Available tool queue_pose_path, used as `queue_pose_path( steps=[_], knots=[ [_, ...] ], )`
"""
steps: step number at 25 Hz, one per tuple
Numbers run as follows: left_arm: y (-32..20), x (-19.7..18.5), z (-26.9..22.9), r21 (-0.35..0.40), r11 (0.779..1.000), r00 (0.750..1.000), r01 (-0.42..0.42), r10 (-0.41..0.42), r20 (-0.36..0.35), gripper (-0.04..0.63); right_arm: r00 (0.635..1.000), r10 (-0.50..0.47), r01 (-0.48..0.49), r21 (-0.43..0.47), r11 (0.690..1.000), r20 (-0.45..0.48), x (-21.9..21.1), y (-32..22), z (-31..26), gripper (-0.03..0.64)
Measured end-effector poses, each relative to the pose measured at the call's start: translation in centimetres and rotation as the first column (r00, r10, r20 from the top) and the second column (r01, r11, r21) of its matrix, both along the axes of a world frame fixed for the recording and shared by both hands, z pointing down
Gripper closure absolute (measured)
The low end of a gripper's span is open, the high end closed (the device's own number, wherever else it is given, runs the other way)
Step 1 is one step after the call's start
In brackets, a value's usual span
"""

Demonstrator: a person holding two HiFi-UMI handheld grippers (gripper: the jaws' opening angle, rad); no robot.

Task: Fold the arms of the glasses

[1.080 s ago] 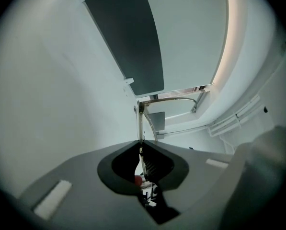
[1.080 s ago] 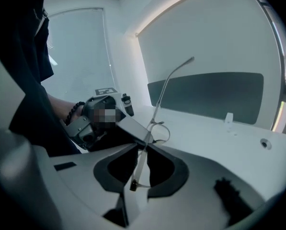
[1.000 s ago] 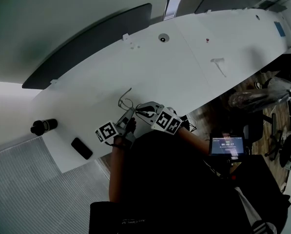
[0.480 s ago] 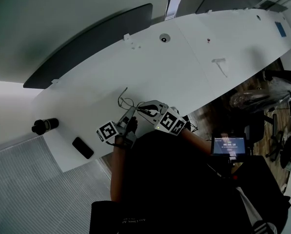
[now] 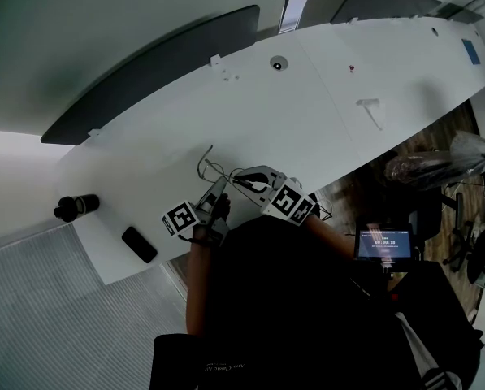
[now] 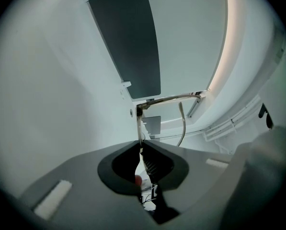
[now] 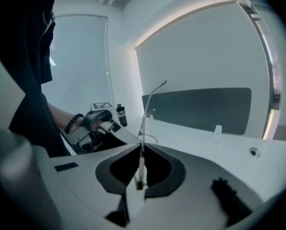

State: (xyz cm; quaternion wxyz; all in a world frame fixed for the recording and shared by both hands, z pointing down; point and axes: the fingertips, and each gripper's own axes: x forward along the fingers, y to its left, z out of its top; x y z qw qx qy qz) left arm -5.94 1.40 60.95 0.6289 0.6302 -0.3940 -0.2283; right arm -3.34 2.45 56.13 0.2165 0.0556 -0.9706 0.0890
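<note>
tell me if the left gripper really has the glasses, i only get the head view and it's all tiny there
Observer: Yes. In the left gripper view the left gripper is shut on a thin rod of the glasses.
Operator: which part is that
Observer: The rod runs up from the jaws to a hinge at the frame's corner, and the frame goes off to the right from there.
Operator: and the right one
Observer: The right gripper is shut on one arm of the glasses. The arm's curved tip stands up well past the jaws.
</note>
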Motion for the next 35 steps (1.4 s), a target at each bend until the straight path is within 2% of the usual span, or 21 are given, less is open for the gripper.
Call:
queue_pose_path(
  steps=[17,23,29,35],
  knots=[
    [0.1,-1.0,0.1,-0.01,0.999,0.999,0.038,-0.038,0.02,0.561,1.0,0.004,-0.004,-0.008,1.0,0.023,0.2,-0.2,-0.8,0.588],
    [0.1,-1.4,0.0,-0.004,1.0,0.997,0.029,-0.029,0.073,0.561,0.999,0.023,-0.022,-0.014,1.0,0.033,0.7,-0.4,-1.0,0.589],
    [0.1,-2.3,0.4,-0.014,0.997,0.997,0.069,-0.069,0.018,0.56,0.999,0.029,-0.029,-0.011,1.0,0.04,0.3,-0.7,-1.0,0.589],
    [0.2,-2.7,0.0,-0.001,0.996,0.996,0.087,-0.087,0.006,0.56,0.999,0.006,-0.006,0.002,1.0,0.034,0.1,-0.4,-1.0,0.589]
  ],
)
